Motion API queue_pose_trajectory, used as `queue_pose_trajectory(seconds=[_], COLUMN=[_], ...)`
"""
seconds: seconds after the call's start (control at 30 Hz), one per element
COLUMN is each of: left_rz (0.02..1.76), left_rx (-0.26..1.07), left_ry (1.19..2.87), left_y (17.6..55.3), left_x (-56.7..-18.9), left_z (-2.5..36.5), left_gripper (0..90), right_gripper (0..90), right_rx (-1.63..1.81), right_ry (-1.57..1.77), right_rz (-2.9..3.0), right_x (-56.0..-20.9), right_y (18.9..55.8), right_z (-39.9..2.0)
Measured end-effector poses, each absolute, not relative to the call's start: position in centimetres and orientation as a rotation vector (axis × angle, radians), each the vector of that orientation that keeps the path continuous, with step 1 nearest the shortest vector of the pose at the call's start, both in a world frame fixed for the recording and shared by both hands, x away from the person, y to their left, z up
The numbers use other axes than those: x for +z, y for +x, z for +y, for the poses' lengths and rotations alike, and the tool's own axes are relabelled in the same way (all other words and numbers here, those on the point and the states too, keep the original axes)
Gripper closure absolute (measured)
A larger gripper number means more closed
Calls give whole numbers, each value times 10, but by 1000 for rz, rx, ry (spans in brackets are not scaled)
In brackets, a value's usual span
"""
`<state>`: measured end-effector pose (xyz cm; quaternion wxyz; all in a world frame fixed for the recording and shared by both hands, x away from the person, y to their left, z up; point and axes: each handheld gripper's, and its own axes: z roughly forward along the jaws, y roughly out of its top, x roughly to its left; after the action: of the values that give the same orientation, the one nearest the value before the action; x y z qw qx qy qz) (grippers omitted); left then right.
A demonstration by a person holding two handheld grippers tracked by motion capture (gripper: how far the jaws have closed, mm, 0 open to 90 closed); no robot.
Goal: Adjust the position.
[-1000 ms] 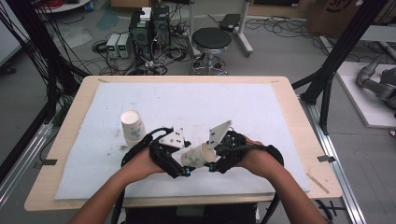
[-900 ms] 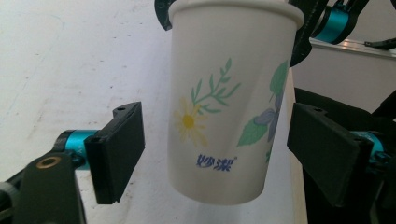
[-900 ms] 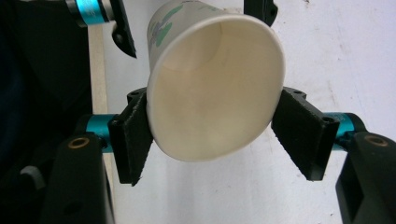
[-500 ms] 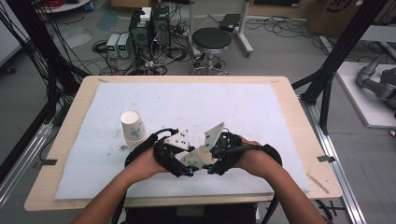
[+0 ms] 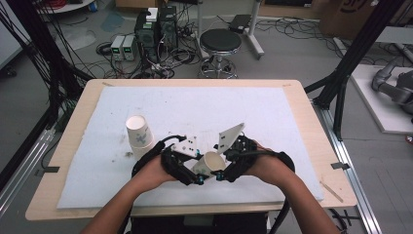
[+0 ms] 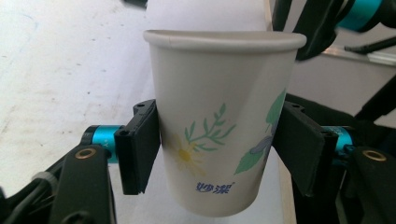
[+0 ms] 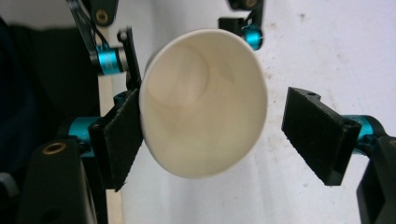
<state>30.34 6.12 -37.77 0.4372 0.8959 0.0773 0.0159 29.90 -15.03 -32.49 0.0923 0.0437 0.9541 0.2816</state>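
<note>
A paper cup (image 6: 219, 126) is held near the bench's front edge, clamped at its sides by the left tongs (image 6: 217, 149), which have just been closing on it. The right tongs (image 7: 219, 140) have just been opening; one pad touches the rim, the other stands clear. Squeezed harder, the thin wall could be crushed; tilted, the cup might be dropped. A second cup (image 5: 139, 131) stands near the left edge.
</note>
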Motion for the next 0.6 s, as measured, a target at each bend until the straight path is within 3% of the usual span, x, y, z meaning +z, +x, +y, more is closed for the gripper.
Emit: queue_pose_trajectory(seconds=[0.3,0.6], left_rz=[284,421], left_rx=[78,155], left_ry=[2136,2015], left_y=[304,307], left_x=[-385,-393], left_z=[74,90], left_gripper=[333,333], right_gripper=[219,220], right_rx=[1187,1351], right_ry=[337,591], right_rz=[2692,2488], right_x=[-320,-338], right_y=[296,289], right_z=[-191,-233])
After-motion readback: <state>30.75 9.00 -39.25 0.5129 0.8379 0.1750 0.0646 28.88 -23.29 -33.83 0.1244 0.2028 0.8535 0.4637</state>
